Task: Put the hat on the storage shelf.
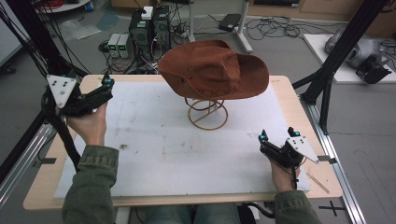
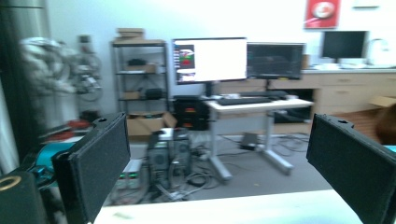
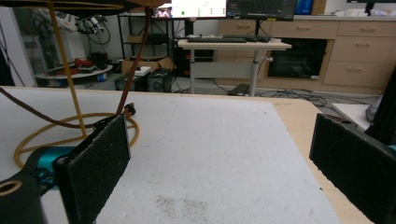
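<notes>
Hat [image 1: 215, 70] sits on wire stand [image 1: 208, 114], table centre-rear. Right gripper [image 1: 279, 134], jaws wide open and empty, has it at 10 o'clock, nearer. Left gripper [image 1: 106, 83], also open and empty, has it at 3 o'clock.

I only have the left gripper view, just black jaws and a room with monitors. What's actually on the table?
Observer: A brown hat sits on a yellow wire stand near the far middle of the table.
Operator: Is my left gripper near it?
Observer: No, the left gripper is out at the table's left edge, jaws open, apart from the hat.
Operator: And the right one?
Observer: The right gripper is open too, low over the white mat at the near right, holding nothing.
Operator: Anything dangling from the hat?
Observer: Yes, a brown cord hangs beside the stand.
</notes>
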